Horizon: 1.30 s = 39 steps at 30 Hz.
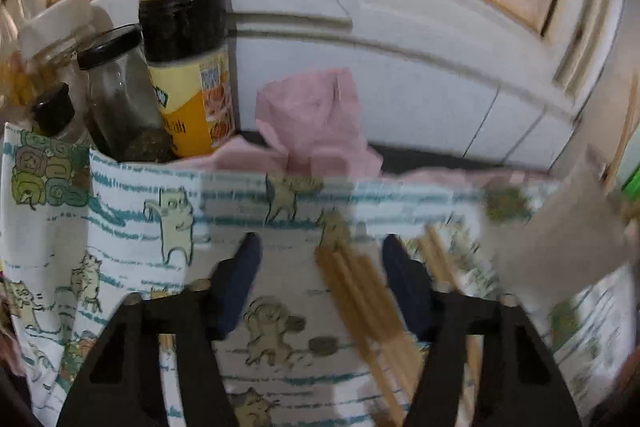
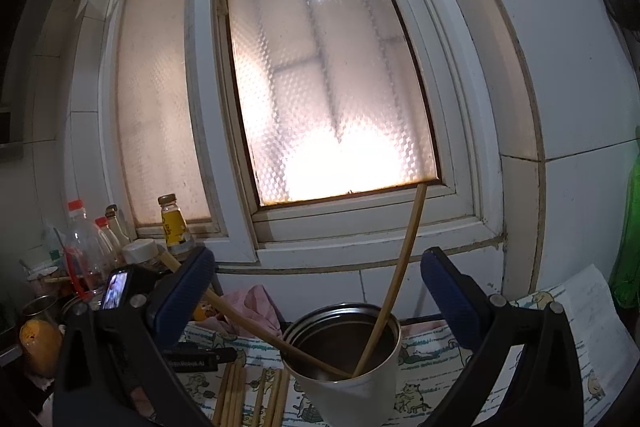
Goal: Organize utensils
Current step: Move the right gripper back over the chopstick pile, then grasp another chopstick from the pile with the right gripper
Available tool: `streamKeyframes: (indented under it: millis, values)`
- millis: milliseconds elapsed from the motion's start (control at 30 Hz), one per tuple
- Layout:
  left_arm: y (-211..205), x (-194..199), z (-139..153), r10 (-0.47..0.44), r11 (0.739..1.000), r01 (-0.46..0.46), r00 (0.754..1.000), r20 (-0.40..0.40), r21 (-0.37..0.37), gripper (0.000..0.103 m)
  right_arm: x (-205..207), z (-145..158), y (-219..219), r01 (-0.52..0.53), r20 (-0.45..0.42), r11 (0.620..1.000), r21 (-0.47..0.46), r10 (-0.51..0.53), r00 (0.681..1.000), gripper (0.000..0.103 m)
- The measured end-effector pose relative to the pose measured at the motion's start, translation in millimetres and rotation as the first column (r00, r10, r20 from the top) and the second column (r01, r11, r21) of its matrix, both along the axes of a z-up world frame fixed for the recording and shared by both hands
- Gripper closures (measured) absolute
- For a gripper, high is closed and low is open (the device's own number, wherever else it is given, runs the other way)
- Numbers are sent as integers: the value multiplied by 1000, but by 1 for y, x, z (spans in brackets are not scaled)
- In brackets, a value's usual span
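Several wooden chopsticks (image 1: 360, 291) lie on a cat-print cloth (image 1: 132, 227). My left gripper (image 1: 320, 255) is open just above them, with one bundle between its fingers and more chopsticks (image 1: 440, 259) beyond the right finger. In the right wrist view, a white metal cup (image 2: 348, 359) stands on the cloth and holds two chopsticks (image 2: 404, 267) leaning apart. My right gripper (image 2: 316, 283) is open and empty above the cup. More chopsticks (image 2: 252, 395) lie on the cloth left of the cup.
A yellow-labelled sauce bottle (image 1: 184, 39), glass jars (image 1: 116, 95) and a pink rag (image 1: 316, 123) stand at the cloth's far edge under a window (image 2: 320, 87). More bottles (image 2: 84, 247) crowd the left. A paper sheet (image 2: 596, 315) and a green bottle (image 2: 632, 227) are at the right.
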<state>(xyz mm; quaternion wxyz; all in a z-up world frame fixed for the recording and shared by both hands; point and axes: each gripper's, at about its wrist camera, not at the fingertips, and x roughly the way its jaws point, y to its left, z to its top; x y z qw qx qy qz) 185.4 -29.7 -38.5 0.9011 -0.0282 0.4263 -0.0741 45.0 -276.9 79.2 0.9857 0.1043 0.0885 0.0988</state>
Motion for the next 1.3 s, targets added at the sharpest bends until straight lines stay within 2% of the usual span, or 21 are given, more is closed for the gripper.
streamKeyframes:
  millis: [33,100,133,200,300,367,467,533,600,667,700,733,767,833,900,1033,1100,1133,1200,1233,1300]
  values:
    - [1,-2,-3,-12,1000,12,1000,-3,-11,60,-1,1,0,-6,2,1000,3,6,1000,7]
    - [1,-5,-6,-11,1000,11,1000,-8,-20,60,-4,1,3,-37,7,999,5,37,999,21]
    - [2,-6,-5,-5,1000,5,1000,-4,-21,61,-6,1,5,-45,8,999,2,45,999,24]
    - [3,-8,-1,-4,1000,4,1000,11,-31,61,-8,0,10,-47,13,999,-7,47,999,42]
    - [8,-11,2,54,998,-55,998,37,17,61,-6,-4,17,-40,-5,999,-37,40,999,61]
    - [10,-12,0,73,996,-75,996,45,41,68,-3,-5,19,-25,-25,998,-54,24,999,71]
    - [10,-8,-7,53,998,-53,999,-2,42,74,0,-8,16,-37,-47,999,-31,35,998,89]
    - [5,-4,-11,27,999,-26,999,-31,37,77,2,-9,16,-29,-60,999,-30,28,998,92]
    - [1,-6,-9,34,997,-33,999,-12,72,77,3,-11,17,-20,-62,999,-32,18,998,92]
    - [-3,-7,-11,46,992,-44,999,-7,120,78,9,-12,22,-103,-98,993,-59,97,990,93]
    - [-3,-6,-12,50,991,-47,998,-23,124,82,11,-13,25,-135,-111,989,-68,127,986,93]
    - [-4,-3,-16,31,996,-25,998,-58,91,86,10,-14,26,-137,-109,988,-70,129,986,93]
    - [-3,-3,-14,24,998,-20,998,-53,63,87,8,-15,28,-140,-104,987,-77,132,986,93]
    - [-1,-1,-14,-11,999,9,997,-82,-31,87,5,-16,36,-177,-102,978,-108,167,981,93]
    - [8,-1,-14,-5,996,-2,997,-79,-84,87,3,-17,42,-208,-107,971,-116,196,975,93]
    - [16,-8,-5,-30,990,24,999,-41,-136,75,1,-22,47,-241,-138,963,-116,225,965,93]
    - [9,-5,-10,-57,993,50,996,-67,-110,75,1,-25,52,-268,-154,956,-121,249,956,93]
    - [3,-2,-14,-59,996,54,995,-82,-69,75,1,-26,55,-278,-160,952,-126,257,953,93]
    - [0,-9,-12,-39,999,39,998,-45,5,72,-2,-29,64,-293,-167,945,-147,268,949,93]
    - [-3,-12,-11,-17,997,18,1000,-21,69,72,-2,-30,67,-290,-172,944,-158,263,949,93]
    - [-11,-14,-15,-25,990,27,1000,-18,136,73,0,-36,72,-283,-199,944,-170,248,948,93]
